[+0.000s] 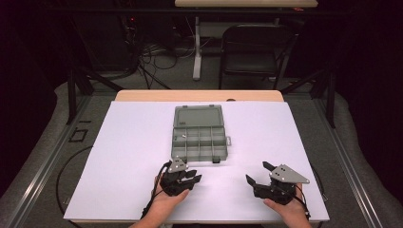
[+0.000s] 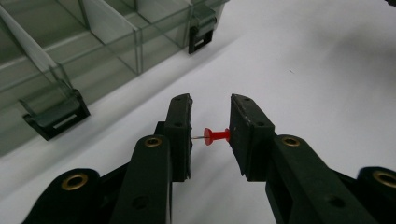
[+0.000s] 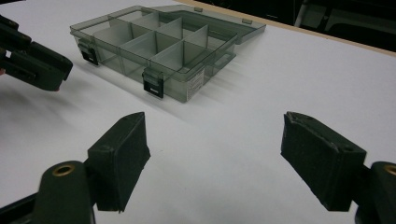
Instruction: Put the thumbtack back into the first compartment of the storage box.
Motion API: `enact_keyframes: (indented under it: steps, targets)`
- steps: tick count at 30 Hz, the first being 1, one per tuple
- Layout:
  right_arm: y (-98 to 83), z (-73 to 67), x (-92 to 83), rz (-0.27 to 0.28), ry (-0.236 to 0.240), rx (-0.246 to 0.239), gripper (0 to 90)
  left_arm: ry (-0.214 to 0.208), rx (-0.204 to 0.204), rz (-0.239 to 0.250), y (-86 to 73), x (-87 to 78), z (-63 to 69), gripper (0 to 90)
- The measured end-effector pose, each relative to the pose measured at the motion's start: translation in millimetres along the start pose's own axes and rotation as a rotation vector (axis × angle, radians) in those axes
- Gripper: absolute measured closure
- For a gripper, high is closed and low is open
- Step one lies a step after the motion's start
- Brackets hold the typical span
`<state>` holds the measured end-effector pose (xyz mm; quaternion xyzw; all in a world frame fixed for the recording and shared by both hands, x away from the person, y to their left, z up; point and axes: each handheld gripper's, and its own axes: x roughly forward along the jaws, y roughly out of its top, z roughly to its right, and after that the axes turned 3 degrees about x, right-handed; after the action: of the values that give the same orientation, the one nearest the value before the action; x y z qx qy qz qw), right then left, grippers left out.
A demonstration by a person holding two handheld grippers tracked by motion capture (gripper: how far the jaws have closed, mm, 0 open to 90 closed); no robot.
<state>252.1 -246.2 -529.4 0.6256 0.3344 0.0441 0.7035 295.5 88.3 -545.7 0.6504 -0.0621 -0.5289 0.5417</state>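
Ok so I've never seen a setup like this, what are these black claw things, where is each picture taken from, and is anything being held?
A person sits at a table with a white sheet and holds a hand-operated two-jaw tool in each hand. The high view looks down from above the person. The other two pictures come from small cameras riding on each tool, looking along its jaws. The left gripper pinches a red pushpin lengthwise, head against one jaw, needle tip against the other. The right gripper stands wide open with nothing in it. On the sheet lies a clear grey compartment box with its lid open; one compartment holds something small, too tiny to identify.
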Motion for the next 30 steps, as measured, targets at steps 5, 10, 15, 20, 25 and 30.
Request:
enact_keyframes:
  steps: [5,10,15,20,25,30]
  targets:
    - [-0.4,-0.3,0.5,-0.007,0.000,0.001,22.3,0.023,0.007,0.021,10.1,-7.1,-6.5,69.5]
    - [-0.6,-0.5,0.9,-0.009,-0.002,0.002,22.3,0.042,-0.005,0.041,22.8,-15.2,-17.1,69.5]
    - [-0.7,-0.3,1.0,-0.013,-0.002,0.003,22.3,0.087,-0.014,0.055,40.4,-21.7,-34.7,69.6]
    - [-1.0,-0.3,1.5,-0.010,-0.001,0.007,22.3,0.121,-0.053,0.061,53.3,-23.2,-53.8,69.5]
    - [-1.0,0.0,1.6,-0.011,-0.001,0.005,22.3,0.142,-0.100,0.044,61.7,-19.8,-72.9,69.5]
    - [-1.1,0.1,2.0,-0.013,-0.001,0.003,22.3,0.166,-0.129,0.021,67.5,-13.5,-86.5,69.5]
